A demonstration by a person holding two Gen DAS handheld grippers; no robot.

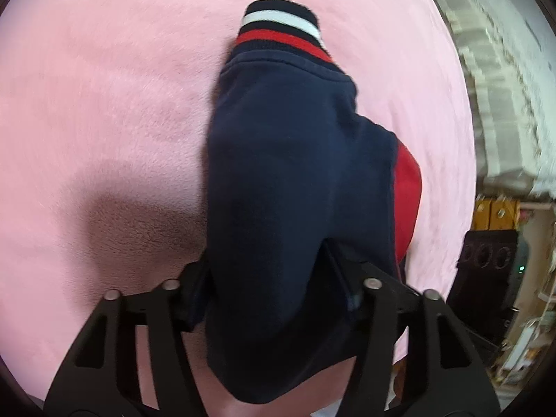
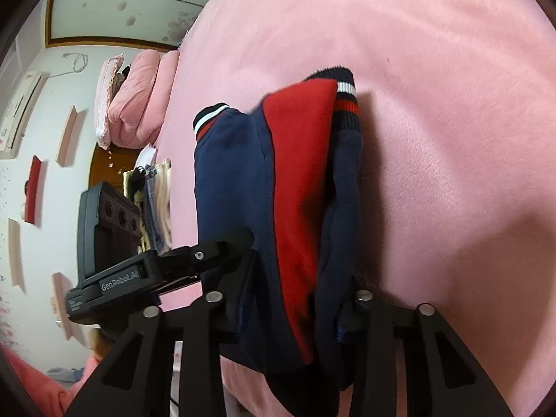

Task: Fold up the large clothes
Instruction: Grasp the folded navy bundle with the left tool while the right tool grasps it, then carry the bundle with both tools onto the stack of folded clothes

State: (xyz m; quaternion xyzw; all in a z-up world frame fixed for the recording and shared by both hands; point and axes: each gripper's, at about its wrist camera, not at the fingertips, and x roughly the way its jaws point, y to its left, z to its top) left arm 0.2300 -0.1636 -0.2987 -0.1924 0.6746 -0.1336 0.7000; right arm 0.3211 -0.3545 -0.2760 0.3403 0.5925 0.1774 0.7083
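A navy sweatshirt with a red panel and striped navy, white and red cuffs hangs bunched over the pink blanket. My left gripper is shut on its navy fabric, which fills the gap between the jaws. In the right wrist view, my right gripper is shut on the red and navy folds. The left gripper shows there too, gripping the navy edge just to the left. Both fingertips are largely buried in cloth.
The pink blanket covers the whole bed. Folded pink bedding and a pile of clothes lie at the bed's far end. A black box with round holes stands past the bed's edge, near cluttered shelves.
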